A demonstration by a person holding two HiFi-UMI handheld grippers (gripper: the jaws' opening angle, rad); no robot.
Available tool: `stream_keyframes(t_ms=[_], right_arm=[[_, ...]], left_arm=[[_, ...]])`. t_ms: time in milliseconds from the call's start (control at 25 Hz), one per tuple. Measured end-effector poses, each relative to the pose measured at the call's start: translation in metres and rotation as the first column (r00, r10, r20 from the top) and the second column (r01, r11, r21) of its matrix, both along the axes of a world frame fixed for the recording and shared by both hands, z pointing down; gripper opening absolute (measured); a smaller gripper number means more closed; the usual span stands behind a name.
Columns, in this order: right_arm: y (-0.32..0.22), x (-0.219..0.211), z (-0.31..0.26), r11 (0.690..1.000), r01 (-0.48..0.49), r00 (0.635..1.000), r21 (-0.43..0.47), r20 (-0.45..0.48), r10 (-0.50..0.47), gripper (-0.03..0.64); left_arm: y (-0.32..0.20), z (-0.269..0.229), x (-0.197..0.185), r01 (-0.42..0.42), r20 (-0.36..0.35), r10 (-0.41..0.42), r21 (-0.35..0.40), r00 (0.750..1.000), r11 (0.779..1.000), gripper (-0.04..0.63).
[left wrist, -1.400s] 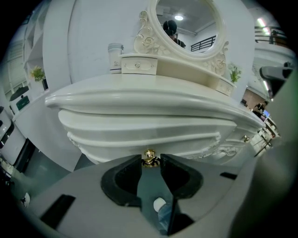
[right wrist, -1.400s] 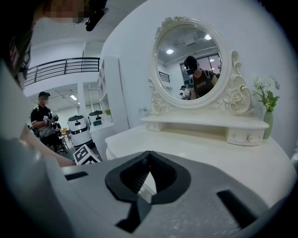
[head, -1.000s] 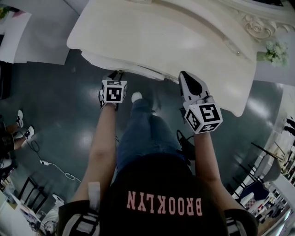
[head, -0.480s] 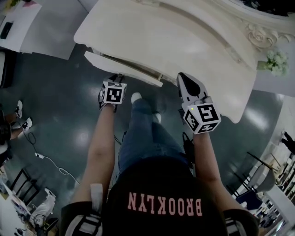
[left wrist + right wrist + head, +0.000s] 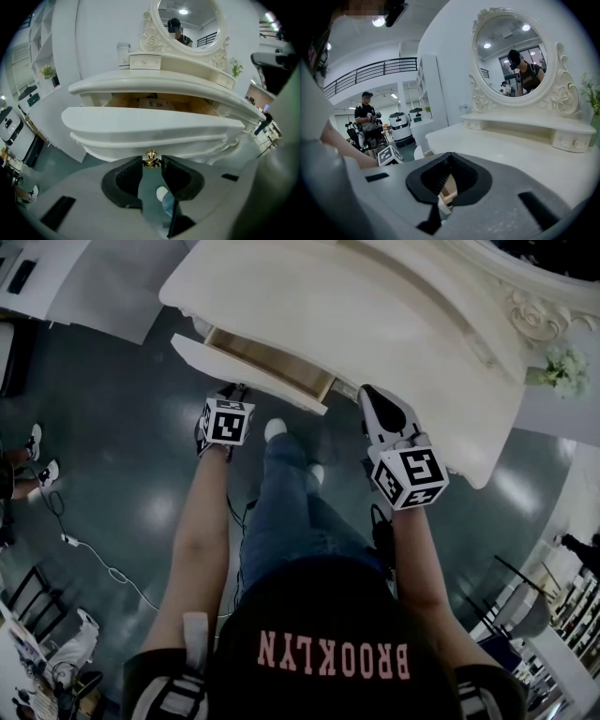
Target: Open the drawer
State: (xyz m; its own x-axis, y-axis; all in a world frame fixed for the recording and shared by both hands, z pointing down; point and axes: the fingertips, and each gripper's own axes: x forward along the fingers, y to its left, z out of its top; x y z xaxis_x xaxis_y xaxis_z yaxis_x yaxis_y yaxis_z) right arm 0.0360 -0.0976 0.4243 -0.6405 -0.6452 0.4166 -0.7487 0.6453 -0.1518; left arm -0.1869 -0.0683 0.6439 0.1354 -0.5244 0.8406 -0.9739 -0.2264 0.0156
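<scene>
Chg vs a sec ago: the drawer (image 5: 239, 379) has slid further out from under the counter's (image 5: 394, 324) front edge, near its left corner. Its wood interior now shows in the head view, where before only the white front did. So the pull is working. I'd judge it approx. half open, w/ more travel prob. left.

L gripper (image 5: 151, 164): fingers narrow, clamped either side of the gold knob (image 5: 150, 157) at the middle of the drawer front. Knob sits right at the fingertips, not deep betw. the pads. Grip looks shallow, so slipping off is the risk if the pull tilts.

R gripper (image 5: 449, 156): fingers closed tip to tip, nothing held. It hangs just off the counter's front edge, right of the drawer's right corner. Near it, but not touching as far as I can tell.
</scene>
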Motion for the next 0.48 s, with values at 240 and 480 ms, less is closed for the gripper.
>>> stream_keyframes(t_ms=[240,480], right_arm=[[0.009,-0.006,-0.001,0.999,0.031,0.999,0.008,0.01,-0.031,-0.003],[0.022,-0.011,-0.003,0.998,0.064,0.998,0.022,0.013,-0.064,-0.003]], left_arm=[[0.013,0.001,-0.003,0.012,0.007,-0.012,-0.004,1.0,1.0,0.121],[0.032,0.003,-0.008,0.027,0.013,-0.027,-0.008,1.0,1.0,0.121]])
